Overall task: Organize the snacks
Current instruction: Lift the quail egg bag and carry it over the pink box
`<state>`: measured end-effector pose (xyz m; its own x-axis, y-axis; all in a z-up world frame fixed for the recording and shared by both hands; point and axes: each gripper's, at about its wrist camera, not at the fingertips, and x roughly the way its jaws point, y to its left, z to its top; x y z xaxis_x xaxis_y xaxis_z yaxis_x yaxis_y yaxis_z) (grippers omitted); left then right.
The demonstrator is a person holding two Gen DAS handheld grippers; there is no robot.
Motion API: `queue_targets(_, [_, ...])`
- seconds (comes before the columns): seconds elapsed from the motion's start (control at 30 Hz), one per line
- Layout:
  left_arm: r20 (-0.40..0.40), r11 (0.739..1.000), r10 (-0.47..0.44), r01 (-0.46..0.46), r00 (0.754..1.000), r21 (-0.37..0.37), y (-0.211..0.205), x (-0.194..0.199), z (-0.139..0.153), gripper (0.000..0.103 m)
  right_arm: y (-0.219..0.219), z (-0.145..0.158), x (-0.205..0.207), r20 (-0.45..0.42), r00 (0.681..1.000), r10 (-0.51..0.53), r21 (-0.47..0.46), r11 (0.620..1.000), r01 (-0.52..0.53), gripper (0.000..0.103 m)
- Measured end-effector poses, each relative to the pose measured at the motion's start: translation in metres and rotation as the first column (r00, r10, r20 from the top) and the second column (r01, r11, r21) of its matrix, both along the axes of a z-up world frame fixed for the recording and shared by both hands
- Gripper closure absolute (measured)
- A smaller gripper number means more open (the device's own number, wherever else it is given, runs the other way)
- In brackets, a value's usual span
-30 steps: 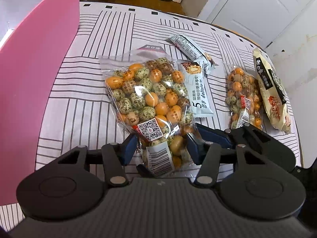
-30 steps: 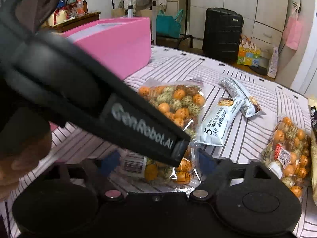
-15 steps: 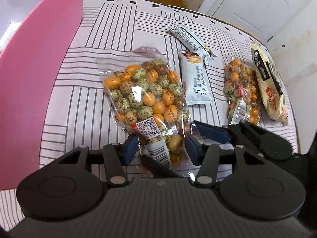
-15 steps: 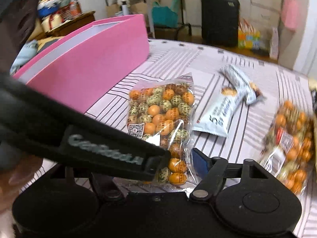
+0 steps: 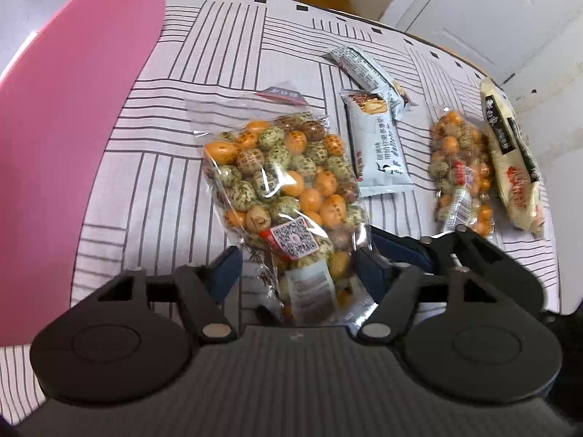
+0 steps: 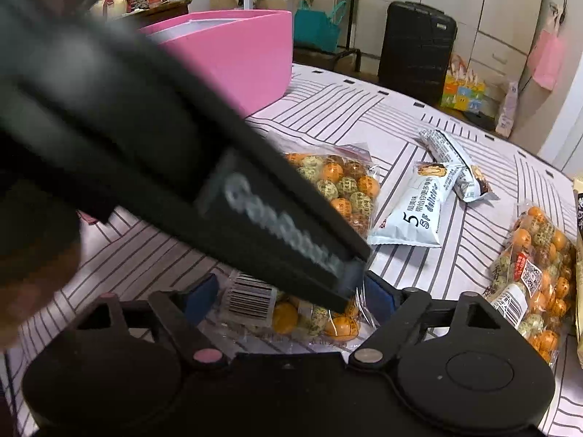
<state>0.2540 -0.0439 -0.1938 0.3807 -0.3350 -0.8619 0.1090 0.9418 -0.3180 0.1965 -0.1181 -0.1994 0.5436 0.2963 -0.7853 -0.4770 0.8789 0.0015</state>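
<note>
The table (image 5: 175, 167), under a pink cloth with black line blocks, fills most of both views; its far edge curves round and its right edge drops off just past the snacks. A tall pink box (image 5: 65, 138) stands along the left side, its wall closing off that flank, with bare cloth between it and the packets.

The large clear bag of orange and speckled coated nuts (image 5: 280, 182) lies mid-table, its near end between the fingers of both tongs. The left gripper (image 5: 298, 266) has blue pads spread wide on either side of the bag's labelled end — whether they touch the film cannot be told. In the right wrist view the right gripper (image 6: 291, 291) is likewise wide apart around the barcode end (image 6: 249, 300), holding nothing, while the left tool's black body crosses above it and hides much of the bag.

To the right lie a white wafer packet (image 5: 379, 153), touching a darker bar wrapper (image 5: 368, 69) at its far end, then a smaller nut bag (image 5: 461, 171) and, nearest the right edge, a cream packet (image 5: 510, 160) just beside it.
</note>
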Motion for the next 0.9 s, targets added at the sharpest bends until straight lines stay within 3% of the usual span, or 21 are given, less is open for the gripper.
queue_targets(0.33, [0.041, 1.0, -0.012, 0.011, 0.999, 0.026, -0.004, -0.009, 0.007, 0.039, -0.014, 0.006, -0.003, 0.01, 1.0, -0.015, 0.06, 0.998, 0.015, 0.024])
queue_targets(0.63, [0.017, 1.0, 0.023, -0.023, 1.0, 0.012, 0.009, -0.021, 0.019, 0.04, -0.014, 0.016, -0.016, 0.016, 1.0, -0.002, 0.085, 0.996, 0.001, 0.024])
queue_targets(0.77, [0.01, 0.999, 0.035, -0.035, 0.999, -0.009, 0.014, -0.031, 0.025, 0.04, -0.011, 0.018, -0.031, 0.021, 1.0, 0.004, 0.071, 0.997, -0.005, 0.025])
queue_targets(0.9, [-0.022, 0.998, 0.062, -0.063, 0.998, -0.022, 0.017, -0.048, 0.028, 0.041, -0.002, 0.023, -0.041, -0.034, 0.999, -0.008, 0.038, 0.999, 0.009, 0.025])
